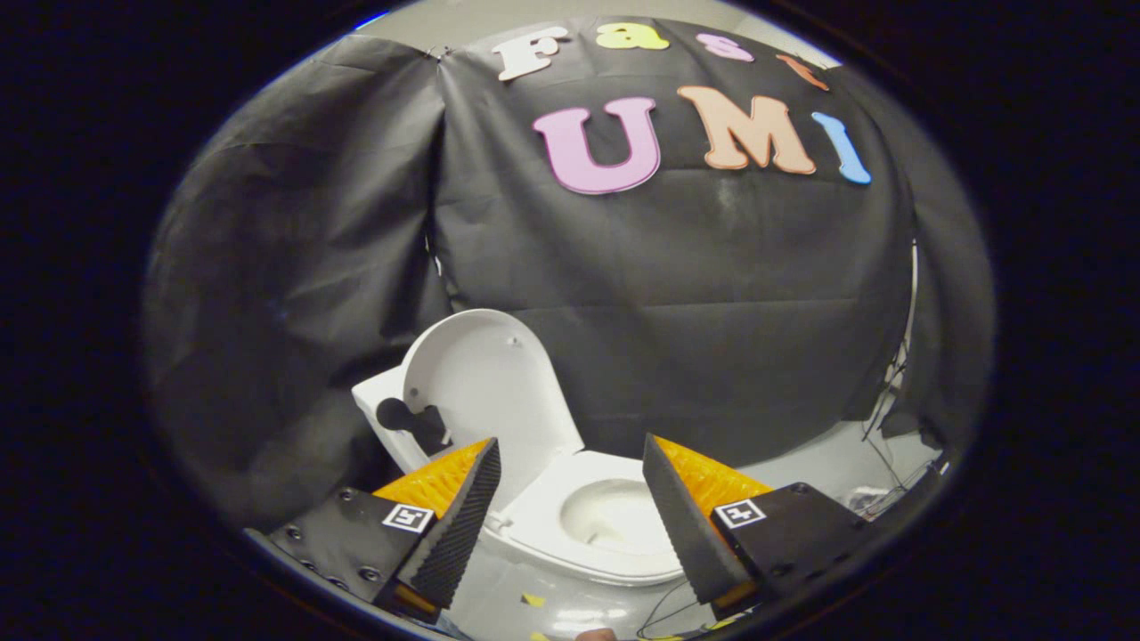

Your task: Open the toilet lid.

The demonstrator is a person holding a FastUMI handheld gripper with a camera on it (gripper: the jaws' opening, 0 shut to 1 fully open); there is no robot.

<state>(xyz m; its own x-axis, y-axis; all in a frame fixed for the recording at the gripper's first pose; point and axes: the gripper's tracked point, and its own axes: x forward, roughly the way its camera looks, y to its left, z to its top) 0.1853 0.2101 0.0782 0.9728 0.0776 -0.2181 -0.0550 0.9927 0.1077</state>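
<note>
Black cloth backs upright white toilet lid [485, 378]; gripper [570, 463] open.

Looks like a mock bathroom set in a lab booth, prob. not a home: black cloth wall [677, 294] behind a white toilet [588, 525], loose cables [882, 418] on the floor.

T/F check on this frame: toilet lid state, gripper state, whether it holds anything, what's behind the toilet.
1. The toilet lid is raised, standing upright. True.
2. The gripper is shut on the lid. False: its fingers are spread apart and hold nothing, and the lid stands beyond them.
3. The toilet bowl shows between the fingers. True.
4. The seat ring is lifted with the lid. False: it lies down on the bowl.
5. Black cloth hangs behind the toilet. True.
</note>
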